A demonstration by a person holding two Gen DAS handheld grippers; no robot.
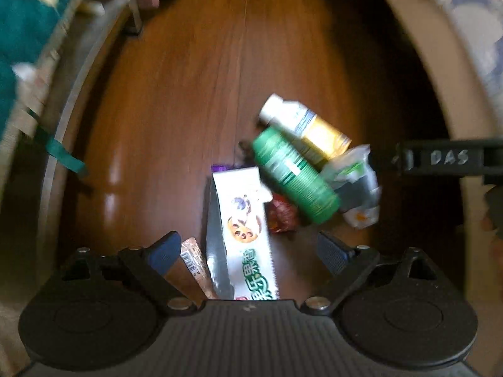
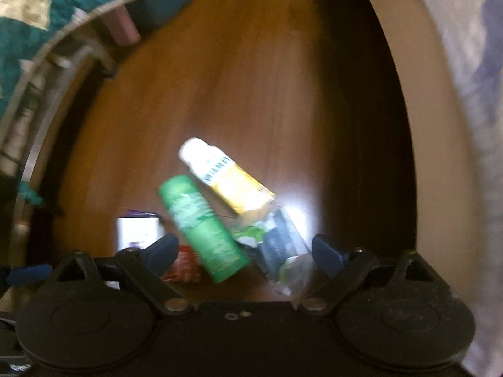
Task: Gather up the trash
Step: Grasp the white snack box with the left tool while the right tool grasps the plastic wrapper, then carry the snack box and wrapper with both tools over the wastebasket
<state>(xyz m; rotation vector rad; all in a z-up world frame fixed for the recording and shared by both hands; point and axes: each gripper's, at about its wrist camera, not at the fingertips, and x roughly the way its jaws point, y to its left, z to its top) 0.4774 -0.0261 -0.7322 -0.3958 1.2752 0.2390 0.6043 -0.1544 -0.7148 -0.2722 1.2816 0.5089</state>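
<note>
Trash lies in a pile on the wooden floor (image 1: 188, 110). In the left wrist view I see a white cookie wrapper (image 1: 242, 235), a green can (image 1: 295, 172), a white and yellow bottle (image 1: 308, 125), a crumpled clear wrapper (image 1: 358, 185), a red wrapper (image 1: 281, 216) and a brown wrapper (image 1: 195, 264). My left gripper (image 1: 248, 253) is open above the cookie wrapper. In the right wrist view, my right gripper (image 2: 245, 253) is open above the green can (image 2: 204, 229) and the clear wrapper (image 2: 279, 248). The bottle (image 2: 226, 176) lies beyond them.
A teal and cream quilt (image 1: 22, 31) hangs over a bed frame on the left. A beige curved edge (image 1: 424, 62) with patterned fabric borders the right. The right gripper's black body (image 1: 446, 158) shows at the right of the left wrist view.
</note>
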